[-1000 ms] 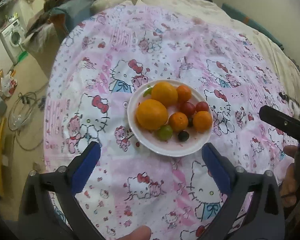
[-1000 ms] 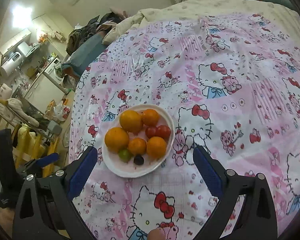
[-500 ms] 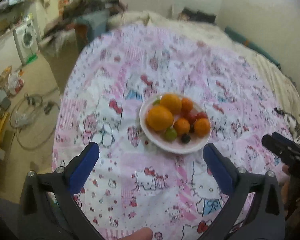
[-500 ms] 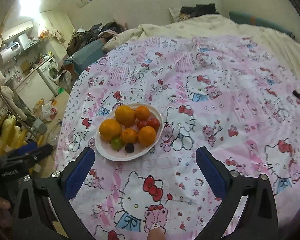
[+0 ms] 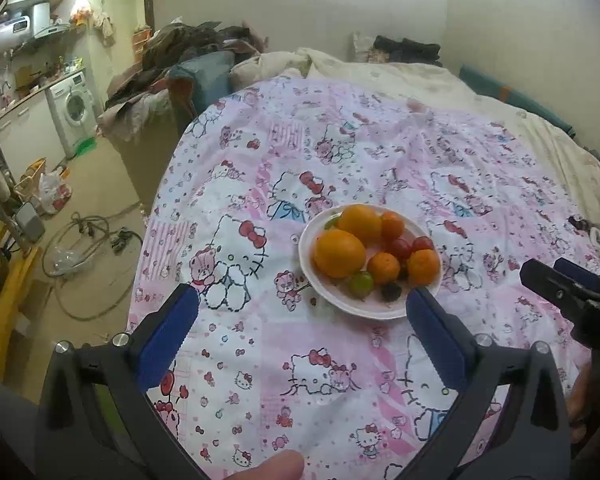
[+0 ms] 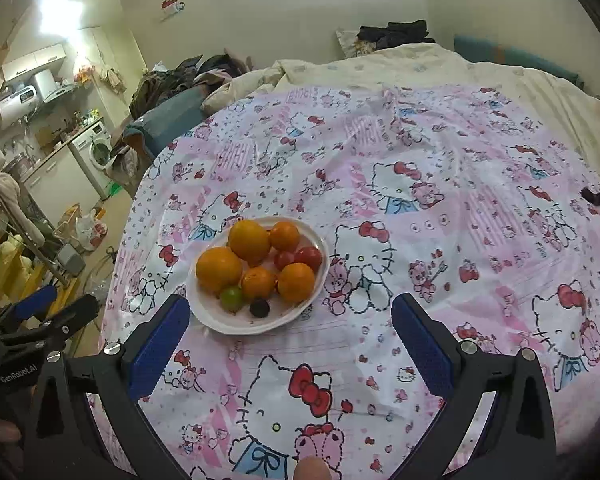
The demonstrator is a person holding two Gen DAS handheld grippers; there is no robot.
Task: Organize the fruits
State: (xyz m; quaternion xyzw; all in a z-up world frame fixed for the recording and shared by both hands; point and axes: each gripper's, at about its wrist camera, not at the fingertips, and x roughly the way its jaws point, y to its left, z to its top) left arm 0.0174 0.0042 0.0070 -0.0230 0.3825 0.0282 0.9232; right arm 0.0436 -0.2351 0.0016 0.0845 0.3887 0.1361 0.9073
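Orange dominates the white plate [image 6: 224,322]: two large oranges [image 6: 219,270] at the left and back, smaller mandarins [image 6: 296,282] around them, two red tomatoes [image 6: 309,258], a green grape [image 6: 231,298] and a dark one [image 6: 259,307] at the near rim. The plate sits on a printed pink bedspread [image 6: 440,240] — soft ground, not a firm surface.

Both grippers hang above and short of the plate, holding nothing. The left gripper [image 5: 300,320] has its blue fingers [image 5: 172,332] spread wide; the right gripper [image 6: 290,328] is spread just as wide.

The risks, as I judge them:
- The fruit is heaped and touching, so pulling out one large orange could send its neighbours rolling (the round grapes at the rim most of all).
- Pressing down on the plate could tip it into the yielding bedding.
- The tomatoes and grapes would likely bruise or burst under a hard squeeze — and the grapes may slip out of fingers this broad.
- Both grippers reaching in together might collide.
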